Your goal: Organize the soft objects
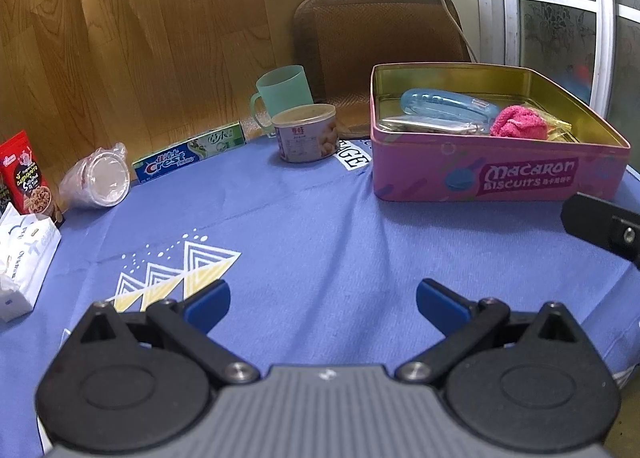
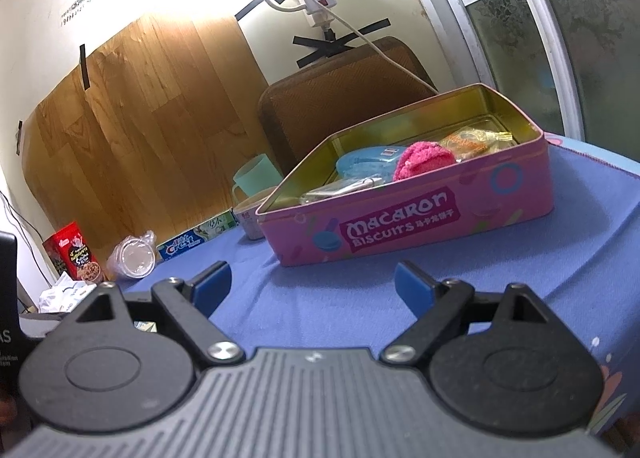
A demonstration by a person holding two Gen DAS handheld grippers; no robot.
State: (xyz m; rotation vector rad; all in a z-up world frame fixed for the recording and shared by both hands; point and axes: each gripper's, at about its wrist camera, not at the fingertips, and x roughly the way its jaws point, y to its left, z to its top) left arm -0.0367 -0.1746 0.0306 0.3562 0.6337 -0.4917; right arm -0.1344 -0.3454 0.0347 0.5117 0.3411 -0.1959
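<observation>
A pink Macaron Biscuits tin (image 1: pixel 496 173) stands open on the blue tablecloth at the right; it also shows in the right wrist view (image 2: pixel 404 225). Inside lie a pink fluffy cloth (image 1: pixel 518 122) (image 2: pixel 422 159), a light-blue soft item (image 1: pixel 444 105) (image 2: pixel 362 163), a clear flat packet (image 1: pixel 428 125) (image 2: pixel 340 187) and a yellow wrapped snack (image 2: pixel 474 141). My left gripper (image 1: pixel 322 304) is open and empty above the cloth, in front of the tin. My right gripper (image 2: pixel 312 286) is open and empty, just in front of the tin's near wall.
At the back left stand a green mug (image 1: pixel 282 91), a round nut can (image 1: pixel 306 133), a Crest toothpaste box (image 1: pixel 188 155), a bagged cup lying on its side (image 1: pixel 98 177), a red snack box (image 1: pixel 26 173) and a tissue pack (image 1: pixel 22 262). A brown chair back (image 1: pixel 376 41) rises behind the table.
</observation>
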